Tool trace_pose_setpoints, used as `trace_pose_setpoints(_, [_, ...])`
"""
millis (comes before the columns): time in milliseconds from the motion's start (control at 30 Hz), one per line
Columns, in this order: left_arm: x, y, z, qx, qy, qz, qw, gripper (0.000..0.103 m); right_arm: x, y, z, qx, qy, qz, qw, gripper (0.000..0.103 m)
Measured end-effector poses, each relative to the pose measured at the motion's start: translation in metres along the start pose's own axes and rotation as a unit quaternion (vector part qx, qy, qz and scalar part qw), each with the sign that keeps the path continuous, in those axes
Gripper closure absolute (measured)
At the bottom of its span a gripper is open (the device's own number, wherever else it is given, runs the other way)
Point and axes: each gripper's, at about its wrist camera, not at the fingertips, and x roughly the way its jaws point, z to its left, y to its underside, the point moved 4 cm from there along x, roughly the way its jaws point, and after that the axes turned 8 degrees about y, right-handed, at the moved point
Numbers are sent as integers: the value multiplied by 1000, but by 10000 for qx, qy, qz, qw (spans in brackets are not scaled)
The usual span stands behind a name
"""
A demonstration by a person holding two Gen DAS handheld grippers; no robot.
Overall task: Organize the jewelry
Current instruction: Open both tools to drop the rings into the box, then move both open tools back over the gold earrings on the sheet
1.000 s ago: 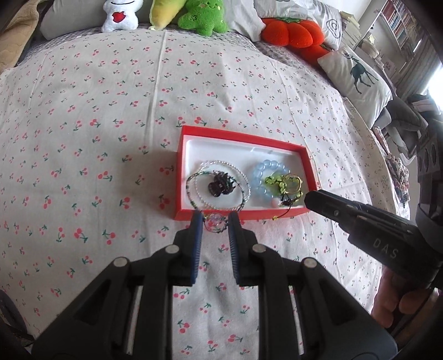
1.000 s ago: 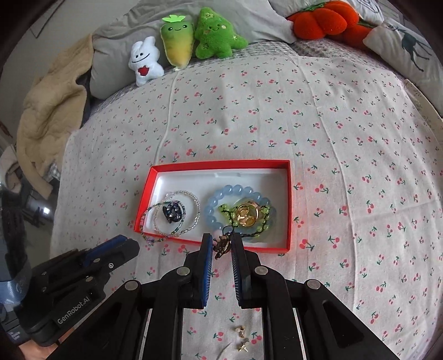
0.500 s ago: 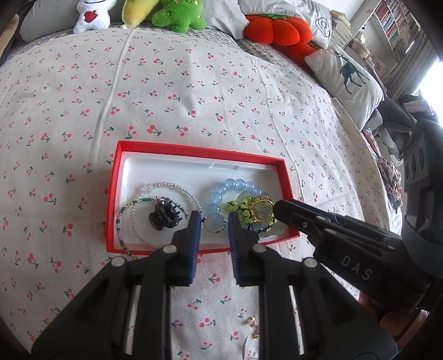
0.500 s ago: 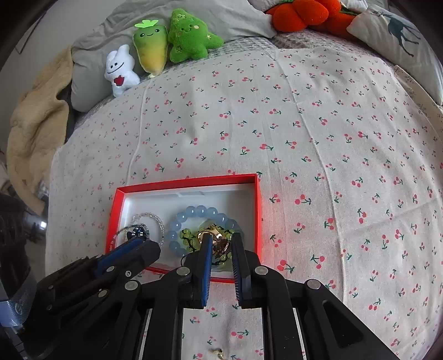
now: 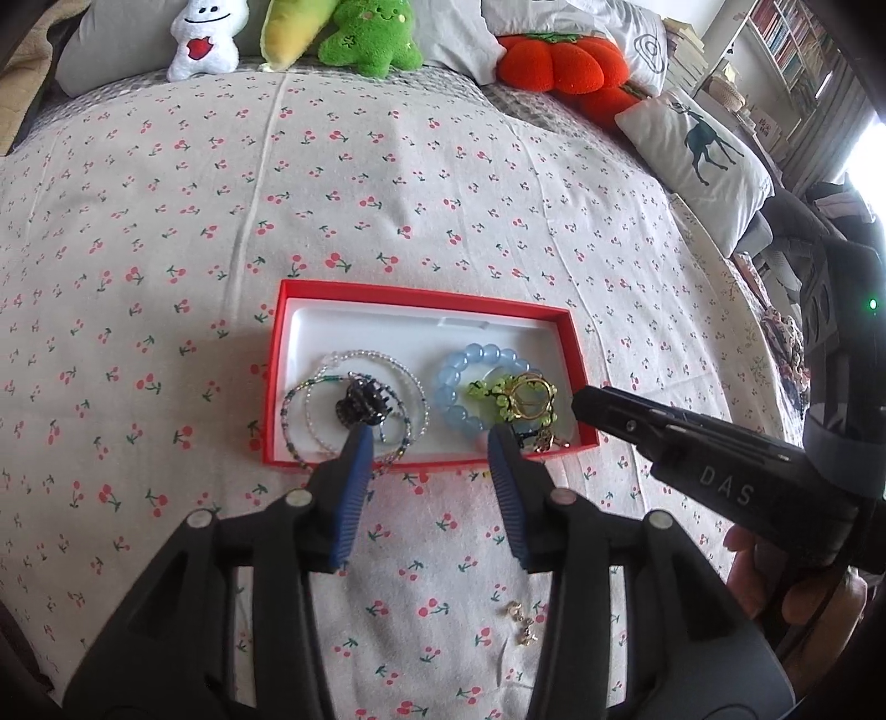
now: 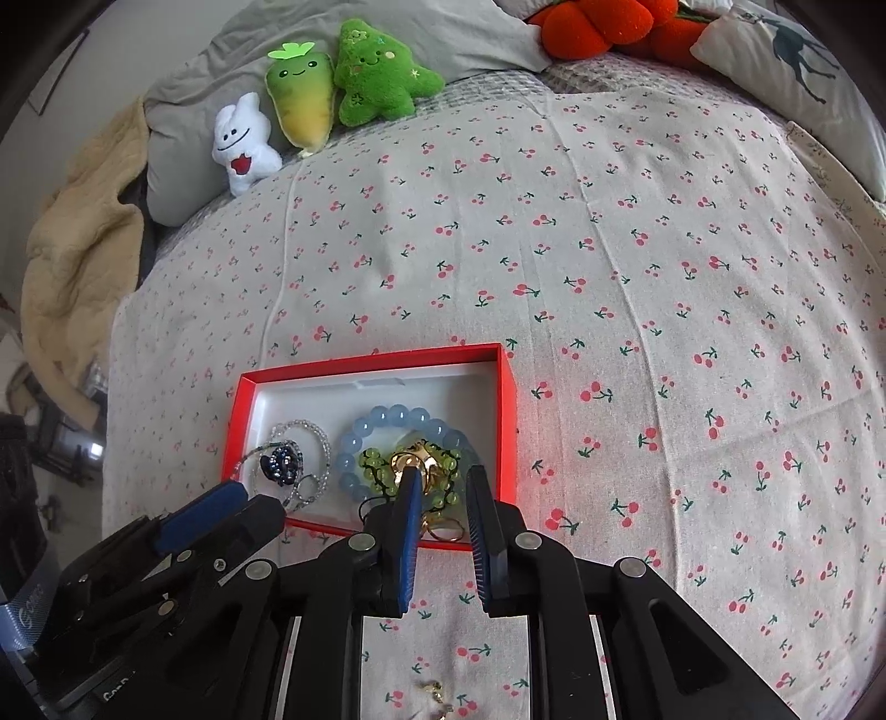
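A red box with a white lining (image 5: 421, 318) (image 6: 382, 382) lies on the bed. It holds thin beaded bracelets (image 5: 326, 412), a dark claw clip (image 5: 362, 404) (image 6: 282, 465), a blue bead bracelet (image 5: 459, 376) (image 6: 387, 421), green beads (image 5: 498, 393) and gold rings (image 5: 531, 393) (image 6: 415, 462). My left gripper (image 5: 429, 437) is open and empty over the box's near edge. My right gripper (image 6: 443, 482) is open over the near right corner, with a gold ring (image 6: 443, 529) below it. Small gold earrings (image 5: 520, 623) (image 6: 434, 695) lie on the sheet nearer to me.
The cherry-print sheet (image 5: 387, 194) covers the bed. Plush toys (image 5: 360, 44) (image 6: 332, 94), an orange plush (image 5: 559, 61) and a deer pillow (image 5: 703, 149) line the far edge. A beige blanket (image 6: 72, 255) lies at the left.
Both grippers moved over the box's near edge and opened. The bead piece held by the left and the gold piece held by the right now lie in the box.
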Motion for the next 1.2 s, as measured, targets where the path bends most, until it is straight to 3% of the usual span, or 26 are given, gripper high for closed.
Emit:
trace_pose_setpoints(200, [-12,19,5,71,-202,93,9997,34,-16,15,-4,-261,138,17,9996,83])
trace_pose_setpoints(300, [-15,31,8,86,-320,206,9992,29,-23,26,-6,-410,183,44,9990,74])
trace_pose_setpoints(333, [-16,36,10,71,-347,260,9990,28,-25,30,-7,-446,193,53,9988,62])
trace_pose_setpoints(367, [-16,40,13,46,-365,318,9988,28,-28,34,-8,-474,202,47,9987,43])
trace_pose_setpoints(400, [-16,45,15,12,-375,376,9986,28,-31,39,-9,-498,212,15,9985,38])
trace_pose_setpoints(633, [-18,77,28,-195,-444,747,9960,28,-32,74,-12,-749,284,281,9964,37])
trace_pose_setpoints(733, [-18,89,31,-121,-606,855,9944,20,-26,93,-14,-786,308,567,9948,37])
trace_pose_setpoints(867, [-15,104,37,-60,-756,1039,9917,19,-18,115,-13,-886,373,851,9917,37])
trace_pose_setpoints(1200, [-9,121,49,-3,-914,1327,9869,18,0,140,2,-1213,619,1102,9845,37])
